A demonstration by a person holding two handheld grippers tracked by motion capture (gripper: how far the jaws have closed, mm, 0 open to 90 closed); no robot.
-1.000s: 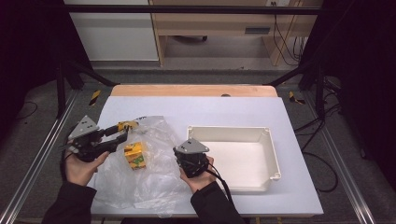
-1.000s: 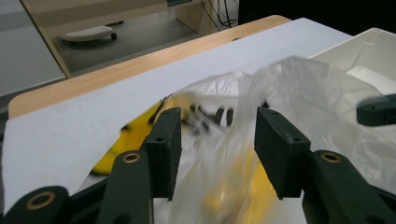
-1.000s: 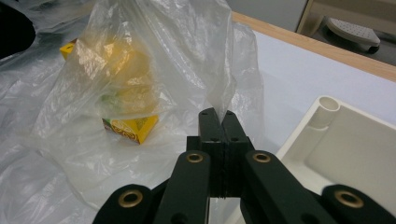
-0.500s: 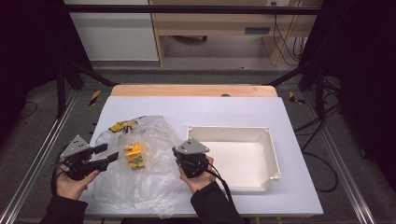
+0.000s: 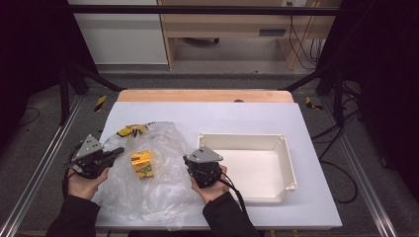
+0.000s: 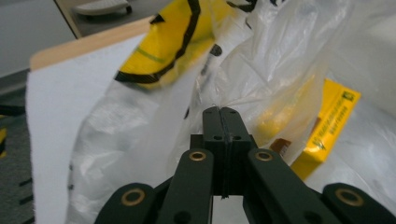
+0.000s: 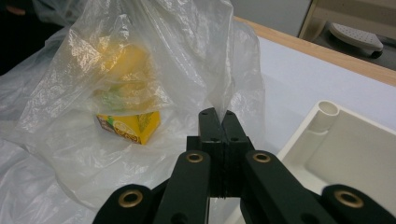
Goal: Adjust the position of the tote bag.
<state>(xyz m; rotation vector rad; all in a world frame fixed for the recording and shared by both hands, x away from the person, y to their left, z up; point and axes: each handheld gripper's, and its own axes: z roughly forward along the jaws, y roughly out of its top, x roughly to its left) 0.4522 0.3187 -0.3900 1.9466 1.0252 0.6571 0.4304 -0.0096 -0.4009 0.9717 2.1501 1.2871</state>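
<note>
yellow carton (image 7: 128, 122) blurred behind clear bag film (image 7: 154, 56), its printed label unreadable

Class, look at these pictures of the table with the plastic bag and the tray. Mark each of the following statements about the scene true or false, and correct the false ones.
1. The yellow carton lies inside the clear plastic bag. True.
2. The white tray holds the carton. False: the tray is empty; the carton is in the bag to its left.
3. The right gripper has its jaws shut on a fold of the bag. True.
4. The left gripper stands wide open above the table. False: its jaws have just been closing and are shut on the bag's film.
5. The bag lies on the floor. False: it lies on the white table.
</note>
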